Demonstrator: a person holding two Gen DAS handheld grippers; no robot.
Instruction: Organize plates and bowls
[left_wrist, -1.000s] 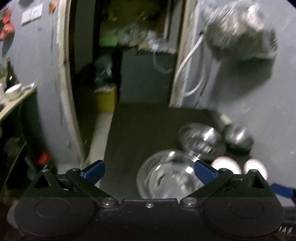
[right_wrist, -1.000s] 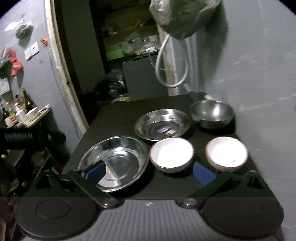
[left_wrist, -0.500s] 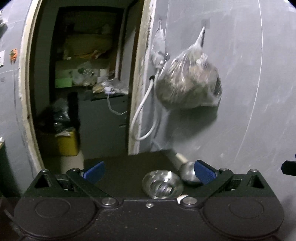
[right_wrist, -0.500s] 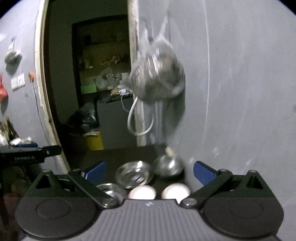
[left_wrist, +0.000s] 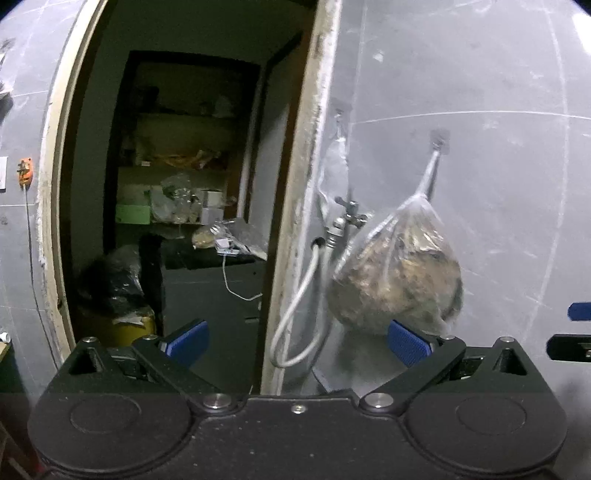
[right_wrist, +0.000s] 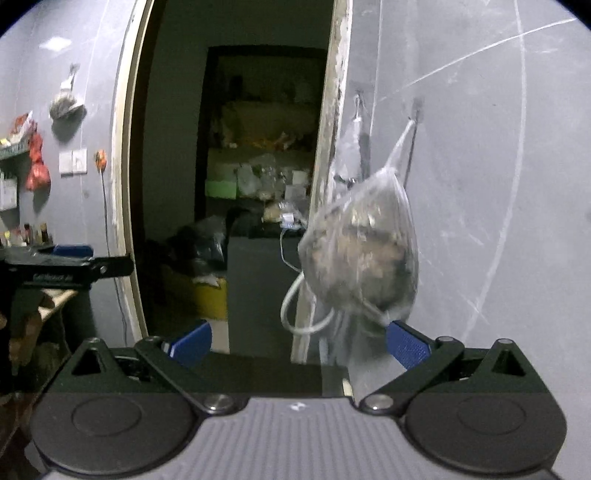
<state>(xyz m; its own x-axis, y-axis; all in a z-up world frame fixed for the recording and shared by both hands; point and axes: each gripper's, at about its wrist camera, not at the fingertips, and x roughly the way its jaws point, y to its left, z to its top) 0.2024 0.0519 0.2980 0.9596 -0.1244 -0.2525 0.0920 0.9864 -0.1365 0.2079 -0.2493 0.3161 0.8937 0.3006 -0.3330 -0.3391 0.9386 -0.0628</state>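
No plates or bowls show in either view now. My left gripper (left_wrist: 297, 341) is open and empty, raised and pointing at the wall and doorway. My right gripper (right_wrist: 297, 341) is open and empty too, pointing the same way. The left gripper also shows from the side at the left edge of the right wrist view (right_wrist: 70, 264). The right gripper's tip shows at the right edge of the left wrist view (left_wrist: 576, 332).
A clear plastic bag (left_wrist: 397, 273) of brownish stuff hangs on the grey wall (left_wrist: 498, 184), also in the right wrist view (right_wrist: 364, 258). A white hose (left_wrist: 295, 314) loops below a tap. A doorway (left_wrist: 184, 221) opens onto cluttered shelves and a yellow bin (right_wrist: 210, 299).
Both grippers have tilted upward. The dark table with steel plates and white bowls has dropped out of both views; wall, hanging bag and doorway now fill them. Both grippers stay open.
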